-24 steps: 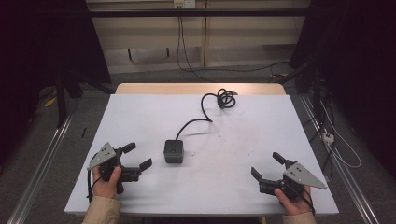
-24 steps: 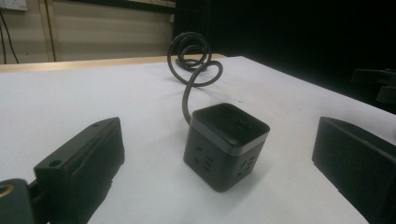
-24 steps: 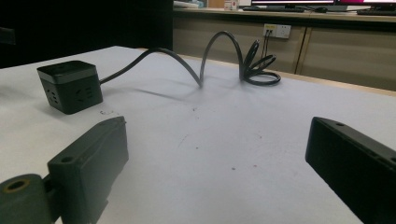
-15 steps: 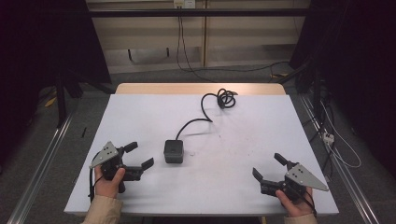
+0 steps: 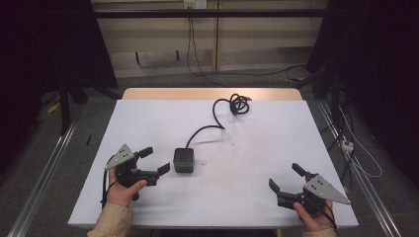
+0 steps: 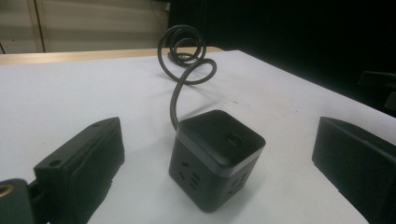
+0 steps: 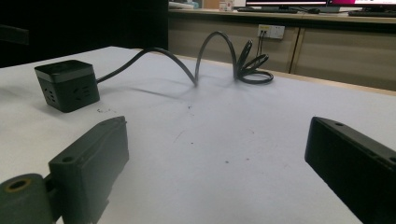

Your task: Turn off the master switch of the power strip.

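A black cube power socket (image 5: pixel 184 160) sits near the middle of the white table (image 5: pixel 257 148). Its black cable (image 5: pixel 217 123) runs to a coil (image 5: pixel 238 104) at the far edge. My left gripper (image 5: pixel 154 161) is open just left of the cube, with nothing between its fingers. In the left gripper view the cube (image 6: pixel 215 158) lies just ahead of the jaws, apart from both. My right gripper (image 5: pixel 286 178) is open at the front right, well away from the cube. The right gripper view has the cube (image 7: pixel 67 85) far left and the coil (image 7: pixel 250 63) beyond.
The table's front edge runs just below both hands. A wooden strip (image 5: pixel 207 94) borders its far side. Metal rails (image 5: pixel 44 168) flank the table on the floor, and loose cables (image 5: pixel 356 148) lie on the floor at the right.
My left gripper has moved right, closer to the cube. The right gripper has barely shifted. The cube and cable have not moved.
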Available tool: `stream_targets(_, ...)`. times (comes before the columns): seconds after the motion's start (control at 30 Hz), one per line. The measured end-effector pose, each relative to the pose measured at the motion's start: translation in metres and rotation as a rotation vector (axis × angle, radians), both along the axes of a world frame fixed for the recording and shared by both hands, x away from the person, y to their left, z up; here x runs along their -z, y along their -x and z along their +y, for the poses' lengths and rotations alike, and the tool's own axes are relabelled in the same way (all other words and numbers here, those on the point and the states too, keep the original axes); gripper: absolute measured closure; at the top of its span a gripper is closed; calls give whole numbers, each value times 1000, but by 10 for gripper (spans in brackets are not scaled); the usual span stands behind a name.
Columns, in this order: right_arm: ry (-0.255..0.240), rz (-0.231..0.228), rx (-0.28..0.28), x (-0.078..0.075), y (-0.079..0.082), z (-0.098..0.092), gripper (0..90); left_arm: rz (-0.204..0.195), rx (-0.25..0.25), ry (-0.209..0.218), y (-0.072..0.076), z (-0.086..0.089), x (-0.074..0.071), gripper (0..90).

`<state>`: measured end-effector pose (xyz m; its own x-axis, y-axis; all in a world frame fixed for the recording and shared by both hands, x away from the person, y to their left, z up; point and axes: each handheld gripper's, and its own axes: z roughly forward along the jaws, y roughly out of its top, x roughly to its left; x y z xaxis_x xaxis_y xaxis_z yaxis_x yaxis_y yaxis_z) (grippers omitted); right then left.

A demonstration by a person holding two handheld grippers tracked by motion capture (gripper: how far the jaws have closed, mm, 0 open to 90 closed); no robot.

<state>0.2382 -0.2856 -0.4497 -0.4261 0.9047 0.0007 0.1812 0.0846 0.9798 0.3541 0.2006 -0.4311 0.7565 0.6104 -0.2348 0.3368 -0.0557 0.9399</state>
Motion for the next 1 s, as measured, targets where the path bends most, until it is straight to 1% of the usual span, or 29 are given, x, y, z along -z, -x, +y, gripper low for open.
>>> stream_targets(0.2,4,3,-1,1,0,0,58,14,7,-20,-1,-5,-2,20)
stream_targets(0.27,7,-4,-7,0,1,1,58,10,4,-20,-1,-6,-4,35)
stream_targets(0.3,7,-3,-10,-1,1,2,59,11,7,-4,-1,-6,-6,48)
stream_targets(0.53,12,-7,-19,-2,2,5,59,8,17,7,-3,-10,-10,77)
stream_targets(0.6,11,-7,-22,-2,2,5,59,6,20,7,-4,-11,-12,102)
stream_targets(0.77,15,-8,-25,-2,2,7,59,5,21,4,-5,-12,-14,121)
stream_targets(0.8,17,-10,-27,-2,1,7,59,6,20,5,-5,-13,-14,139)
stream_targets(0.97,18,-10,-29,-2,1,8,59,14,24,-12,-7,-15,-14,168)
stream_targets(1.0,16,-10,-28,-2,1,8,59,17,22,-11,-7,-16,-14,186)
